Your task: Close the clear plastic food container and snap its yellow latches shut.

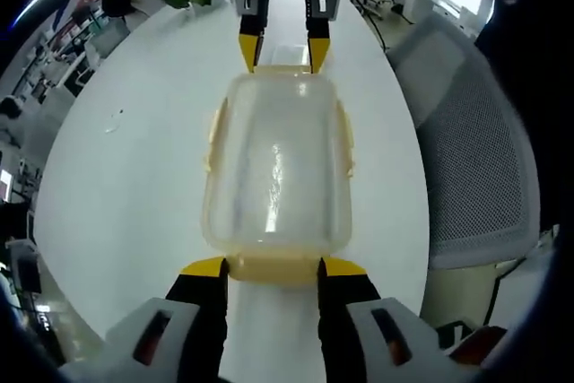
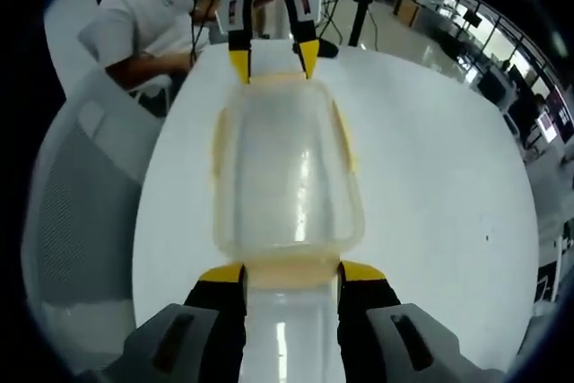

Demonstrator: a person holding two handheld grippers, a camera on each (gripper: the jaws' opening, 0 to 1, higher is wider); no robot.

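- Left gripper view: the clear plastic food container [image 1: 276, 168] lies on the white table [image 1: 134, 186], lid on, centred in frame. The left gripper [image 1: 273, 268] sits at 6 o'clock — jaws spread, yellow tips flanking the near-end latch [image 1: 273, 268].
- At 12 o'clock the right gripper [image 1: 283, 53] meets the far end, jaws likewise spread.
- A grey mesh chair [image 1: 475, 159] stands at 3 o'clock.
- Right gripper view: the same container [image 2: 287, 177] from the opposite end; a seated person [image 2: 148, 24] at 11 o'clock.
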